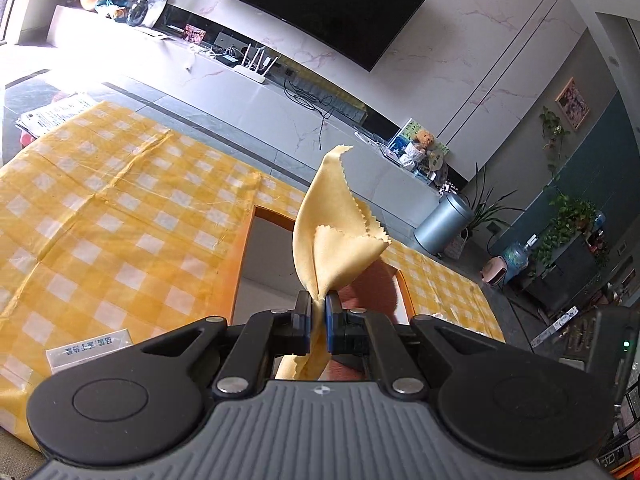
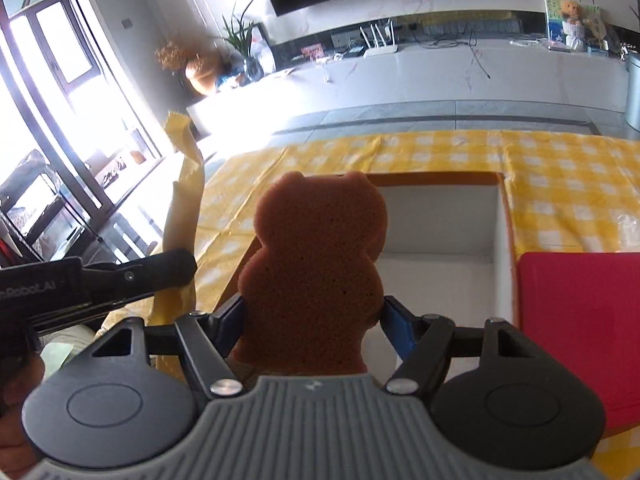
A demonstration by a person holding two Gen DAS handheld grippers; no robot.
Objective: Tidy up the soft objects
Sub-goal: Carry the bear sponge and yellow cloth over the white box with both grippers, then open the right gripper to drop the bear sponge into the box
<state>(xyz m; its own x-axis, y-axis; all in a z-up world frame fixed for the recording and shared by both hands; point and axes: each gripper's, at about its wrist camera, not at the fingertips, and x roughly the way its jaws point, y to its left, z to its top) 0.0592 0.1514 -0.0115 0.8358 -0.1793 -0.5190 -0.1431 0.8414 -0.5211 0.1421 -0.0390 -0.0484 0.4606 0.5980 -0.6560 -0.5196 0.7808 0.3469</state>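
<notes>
The yellow cloth [image 1: 336, 232] was a thin, soft square with pinked zigzag edges, pinched near its middle so that its folded corners stood up ahead of the fingers and a short tail hung behind them. The left gripper [image 1: 319, 312] was clenched tight on it, the blue pads nearly meeting through the fabric.

The brown sponge [image 2: 312, 268] was bear-shaped, porous, with two rounded ears on top, and it stood upright between the fingers of the right gripper [image 2: 313, 320], which grasped it by its flanks with the jaws set wide.

Ahead of and below both tools lay an open box [image 2: 440, 232] with white inside and an orange rim, on a yellow checked tablecloth [image 1: 120, 208]. Right of the right gripper lay a red board [image 2: 580, 320].
</notes>
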